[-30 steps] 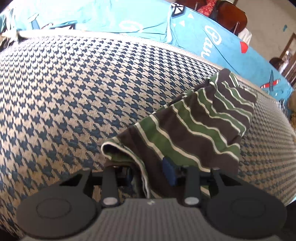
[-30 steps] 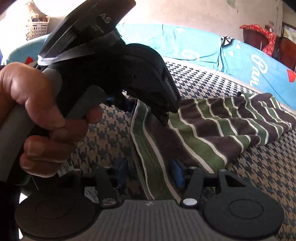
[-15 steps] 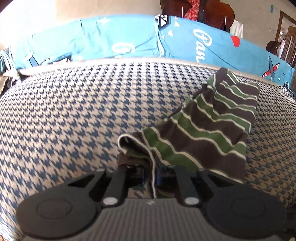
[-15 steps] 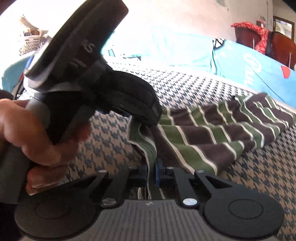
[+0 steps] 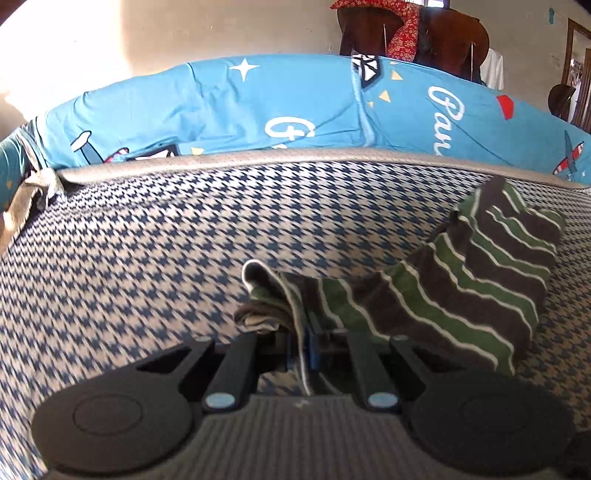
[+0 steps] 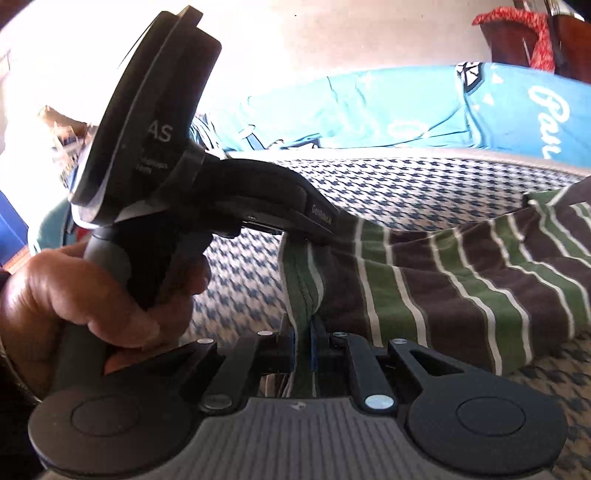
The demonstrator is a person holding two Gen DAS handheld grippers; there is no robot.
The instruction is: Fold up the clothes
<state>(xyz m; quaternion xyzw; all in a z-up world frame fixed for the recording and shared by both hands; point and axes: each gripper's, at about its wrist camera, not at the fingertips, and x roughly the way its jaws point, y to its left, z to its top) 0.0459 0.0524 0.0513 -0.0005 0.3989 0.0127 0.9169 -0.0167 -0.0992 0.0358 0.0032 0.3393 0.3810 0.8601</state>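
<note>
A brown and green striped garment [image 5: 436, 295] [image 6: 461, 280] with thin white lines lies on a blue and cream houndstooth surface [image 5: 147, 251]. My left gripper [image 5: 301, 350] is shut on its near edge, the hem pinched between the blue pads and lifted off the surface. My right gripper [image 6: 303, 350] is shut on the same green hem edge a little further along. In the right wrist view a person's hand [image 6: 74, 295] holds the left gripper's black body [image 6: 177, 177], whose tip meets the garment's corner. The rest of the garment trails away to the right.
A bright blue printed sheet [image 5: 295, 107] lies along the far edge of the houndstooth surface. Behind it stand dark wooden chairs [image 5: 443, 33] with a red cloth [image 5: 402, 22] draped over them. A pale wall is behind.
Both grippers closed on the garment's hem, then rose with it, so the edge now hangs off the surface. Both views have tilted up, showing more of the blue sheet and wall.
</note>
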